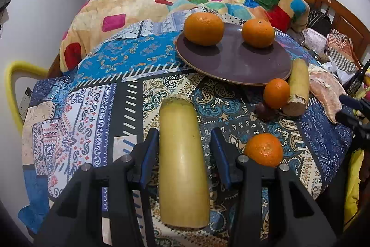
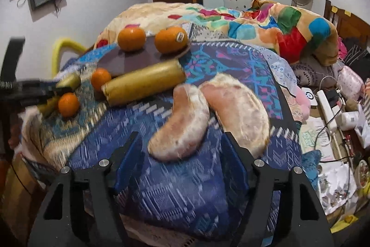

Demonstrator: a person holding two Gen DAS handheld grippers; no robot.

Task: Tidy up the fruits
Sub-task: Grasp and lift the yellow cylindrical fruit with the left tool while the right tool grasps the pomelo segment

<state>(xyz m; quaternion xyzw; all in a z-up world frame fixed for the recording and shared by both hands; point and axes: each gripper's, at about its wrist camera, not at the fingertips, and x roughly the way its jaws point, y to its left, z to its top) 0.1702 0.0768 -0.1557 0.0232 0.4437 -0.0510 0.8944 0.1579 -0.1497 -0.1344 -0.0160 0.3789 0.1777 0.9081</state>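
Your left claw (image 1: 185, 152) straddled the long yellow gourd (image 1: 182, 163) in the lower middle of the left wrist view. Its blue pads stood on either side: the left one looked to touch the skin, a gap showed on the right, so I judged the claw released, not yet clenched. You lined it up along the gourd's length, probably so the pads could close across its narrow width.

Two oranges (image 1: 203, 28) already sat on the brown plate (image 1: 231, 66) in the upper middle, which suggested the plate was the gathering spot. A third orange (image 1: 276, 96) lay just beside a second gourd (image 1: 298, 87) at the plate's right rim, and a fourth orange (image 1: 263, 149) rested on the patterned cloth (image 1: 92, 96) near the claw's right finger.

Your right claw (image 2: 182, 154) stood wide and released over the cloth, bracketing the near end of a peeled pomelo wedge (image 2: 182, 124), with another wedge (image 2: 240, 112) to its right. That view was blurred, so contact could not be told.
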